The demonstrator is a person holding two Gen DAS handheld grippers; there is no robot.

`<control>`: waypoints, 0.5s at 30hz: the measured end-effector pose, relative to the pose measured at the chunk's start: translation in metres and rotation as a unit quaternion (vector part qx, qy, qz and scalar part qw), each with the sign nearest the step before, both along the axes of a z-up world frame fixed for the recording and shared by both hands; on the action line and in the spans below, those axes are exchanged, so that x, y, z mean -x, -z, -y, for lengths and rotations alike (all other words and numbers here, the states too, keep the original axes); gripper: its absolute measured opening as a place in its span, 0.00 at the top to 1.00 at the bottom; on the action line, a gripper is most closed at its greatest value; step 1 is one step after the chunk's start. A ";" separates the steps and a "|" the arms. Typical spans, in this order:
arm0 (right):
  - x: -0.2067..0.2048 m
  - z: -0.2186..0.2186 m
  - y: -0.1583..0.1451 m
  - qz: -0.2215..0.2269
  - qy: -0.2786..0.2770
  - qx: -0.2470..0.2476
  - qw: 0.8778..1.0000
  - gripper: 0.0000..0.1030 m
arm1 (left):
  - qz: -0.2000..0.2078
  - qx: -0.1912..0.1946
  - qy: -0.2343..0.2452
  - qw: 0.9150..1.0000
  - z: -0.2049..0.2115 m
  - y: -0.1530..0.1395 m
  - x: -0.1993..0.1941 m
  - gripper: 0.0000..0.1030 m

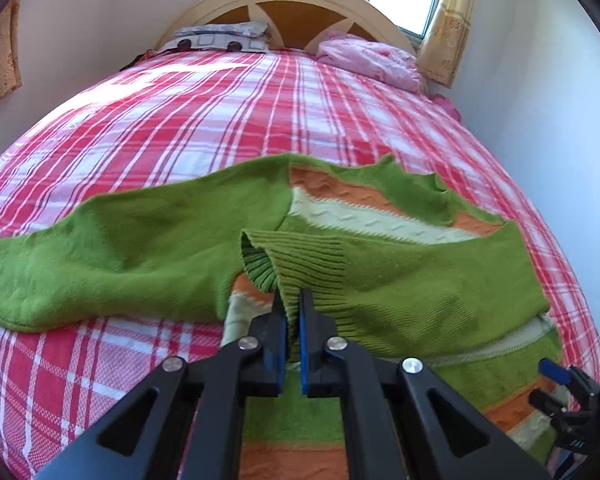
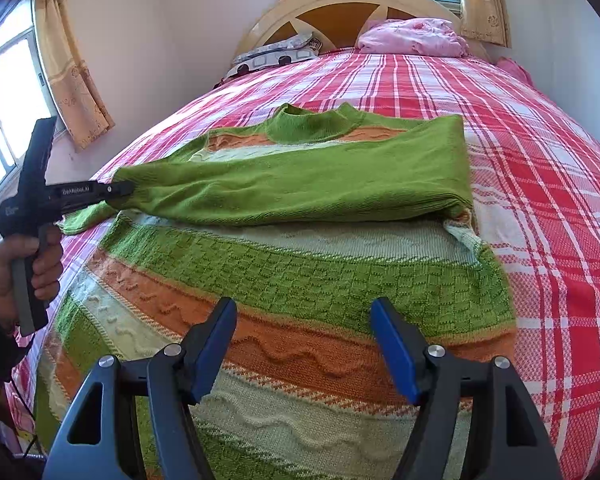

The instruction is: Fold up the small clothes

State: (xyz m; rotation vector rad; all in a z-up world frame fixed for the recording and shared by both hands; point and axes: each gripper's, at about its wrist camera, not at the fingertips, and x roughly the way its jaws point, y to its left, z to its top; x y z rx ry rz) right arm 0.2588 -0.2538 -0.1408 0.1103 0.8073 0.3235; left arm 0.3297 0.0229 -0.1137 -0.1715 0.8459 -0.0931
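Sweater on bed: left cuff pinched, right fingers spread

Sweater (image 2: 300,280) lies flat on the bed (image 2: 540,160), on the red-and-white plaid cover, collar toward the headboard (image 2: 340,4). We see green, orange and pale knit bands across its body. One green sleeve (image 2: 292,184) is folded across the chest, from the right shoulder toward the left side.

Left gripper (image 1: 290,304): we hold its fingers (image 1: 278,336) pressed together on the ribbed cuff (image 1: 300,256) of that sleeve. The cuff fabric runs between the blue pads. In the right wrist view, we see a hand (image 2: 16,272) around this gripper's handle at the left edge, with the sleeve end meeting the gripper tip.

Right gripper (image 2: 304,344): we hold its fingers (image 2: 392,356) spread wide above the lower body of the sweater, over the orange band. Nothing sits between the pads; whether they touch the knit we cannot tell.

Two pillows, one grey patterned (image 2: 276,54) and one pink (image 2: 412,38), lie at the headboard, well apart from the sweater.
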 end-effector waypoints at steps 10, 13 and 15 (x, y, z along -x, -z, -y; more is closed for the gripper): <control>-0.062 0.003 -0.054 0.031 0.014 0.033 0.999 0.29 | -0.001 -0.044 0.009 0.999 0.010 0.026 -0.002 0.94; -0.094 0.013 -0.026 -0.020 0.039 0.061 0.997 0.29 | 0.004 -0.045 0.008 0.999 0.008 0.025 0.002 0.93; -0.095 0.021 -0.004 -0.070 0.033 0.041 0.996 0.29 | 0.006 -0.041 0.007 0.999 0.006 0.026 0.004 0.92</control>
